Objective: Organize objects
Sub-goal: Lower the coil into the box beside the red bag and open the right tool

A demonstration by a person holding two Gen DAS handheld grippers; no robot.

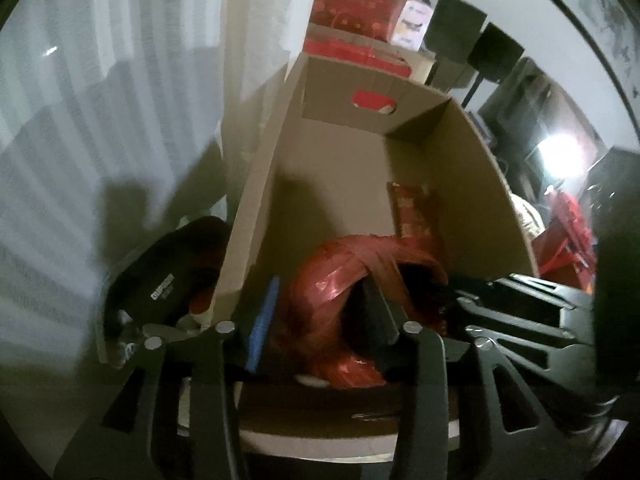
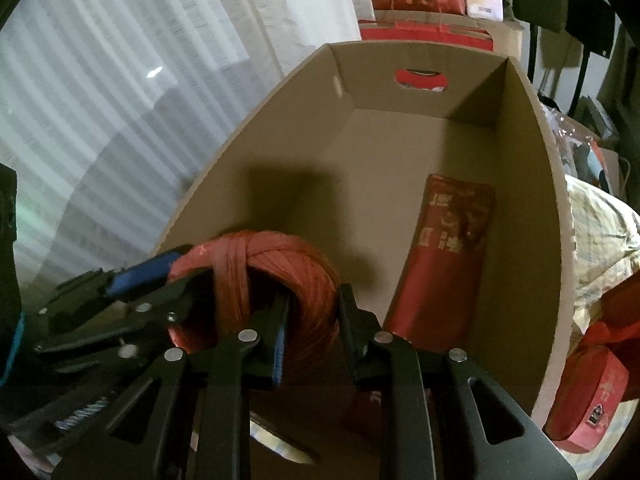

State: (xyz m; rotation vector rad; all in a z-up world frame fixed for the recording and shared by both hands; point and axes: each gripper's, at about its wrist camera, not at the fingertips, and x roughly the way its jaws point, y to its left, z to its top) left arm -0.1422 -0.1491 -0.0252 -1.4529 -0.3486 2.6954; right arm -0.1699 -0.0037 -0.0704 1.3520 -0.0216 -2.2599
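Twine roll (image 1: 340,264), red and glossy, sits at the near end of the open cardboard box (image 1: 480,184), low against the near wall.

Left wrist view: the left gripper (image 1: 320,284) is astride the roll at a medium spread. Its blue-padded finger runs along the roll's left flank, and its black finger lies over the winding further right. It cannot be told here whether the pads press on the twine. A flat red packet (image 1: 412,208) lies on the box floor just beyond the roll, along the right wall.

Right wrist view: the right gripper (image 2: 316,292) is closed narrow on the right-hand wall of the roll. Its blue-padded finger appears to sit inside the hollow core, and its black finger is outside the winding. The left gripper enters from the left, its blue tip touching the upper left of the roll.

Step in hand, as judged: depositing the roll in the box, with both tools at the point of release.

Next move, as judged: spread both sets of jaws clear of the twine, then draw the inner finger out along the core without snagging loose strands or dragging the roll.

Orientation: the roll is squat, with no marked long axis. Its core opening faces the near wall, toward the cameras, so the core axis runs roughly along the box's length.
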